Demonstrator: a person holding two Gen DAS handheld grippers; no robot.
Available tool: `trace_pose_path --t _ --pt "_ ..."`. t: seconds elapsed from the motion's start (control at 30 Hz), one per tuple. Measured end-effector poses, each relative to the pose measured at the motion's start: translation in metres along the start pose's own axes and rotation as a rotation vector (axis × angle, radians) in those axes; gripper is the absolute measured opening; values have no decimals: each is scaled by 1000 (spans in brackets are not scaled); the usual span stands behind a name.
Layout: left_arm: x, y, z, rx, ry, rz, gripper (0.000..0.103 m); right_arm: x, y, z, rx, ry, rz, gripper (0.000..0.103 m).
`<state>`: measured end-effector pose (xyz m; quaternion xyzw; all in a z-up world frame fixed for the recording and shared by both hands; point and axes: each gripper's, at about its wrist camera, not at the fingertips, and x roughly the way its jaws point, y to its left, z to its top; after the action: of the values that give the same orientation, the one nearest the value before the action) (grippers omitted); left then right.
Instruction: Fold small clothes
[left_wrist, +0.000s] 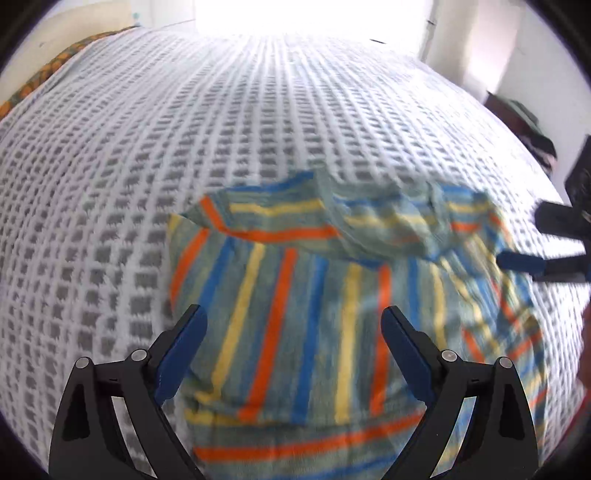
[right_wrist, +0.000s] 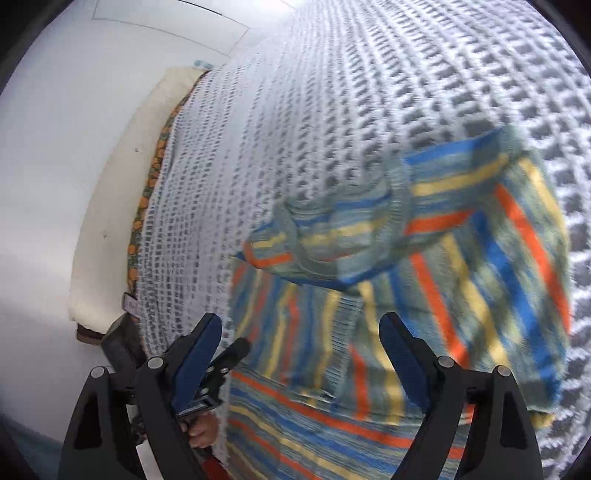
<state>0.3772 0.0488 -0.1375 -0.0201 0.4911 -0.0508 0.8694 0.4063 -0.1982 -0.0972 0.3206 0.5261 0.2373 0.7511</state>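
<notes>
The striped small garment (left_wrist: 295, 295), its upper part folded over, lies flat on the white waffle-weave bed cover (left_wrist: 184, 129), with the left gripper (left_wrist: 293, 350) hovering above it, fingers spread and empty, and the right gripper (right_wrist: 301, 354) likewise released beside it.

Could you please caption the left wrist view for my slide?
Open left gripper above a partly folded striped shirt on a waffle-weave bedspread.
</notes>
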Motion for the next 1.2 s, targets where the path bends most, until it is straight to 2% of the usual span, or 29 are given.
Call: trace_pose_path --t 0.07,0.13,0.17,0.2,0.27,0.4,0.5,0.53,0.6,0.7,0.87,1.07,1.2 --pt "26 11 6 -70 56 13 96 25 3 5 -9 31 52 87" --pt "54 25 1 -127 152 6 95 55 -9 4 23 85 68 87" --pt "61 28 1 -124 169 11 95 69 -20 4 55 115 40 85" --pt "61 28 0 -103 165 21 95 79 -31 3 80 129 4 76" --pt "48 20 1 -42 138 52 95 79 -32 4 80 121 -10 75" --pt "5 3 -14 27 73 28 95 38 3 -3 -73 49 -64 83" --pt "-19 -4 -46 64 83 31 96 3 10 -29 -144 47 -108 84" --pt "-22 -7 -66 81 108 33 96 -5 7 -43 -154 52 -126 85" --pt "-23 -14 -96 118 163 71 96 -22 -6 -73 -153 77 -179 86" --pt "-42 -17 -134 134 178 101 96 -43 -35 -121 -107 113 -273 86" --pt "-85 -20 -171 105 174 119 96 -85 -38 -188 -83 46 -293 86" --pt "-95 -23 -183 83 164 150 96 -102 -42 -235 -37 1 -327 87" --pt "-98 -23 -193 85 166 169 96 -108 -40 -252 -29 -22 -328 87"
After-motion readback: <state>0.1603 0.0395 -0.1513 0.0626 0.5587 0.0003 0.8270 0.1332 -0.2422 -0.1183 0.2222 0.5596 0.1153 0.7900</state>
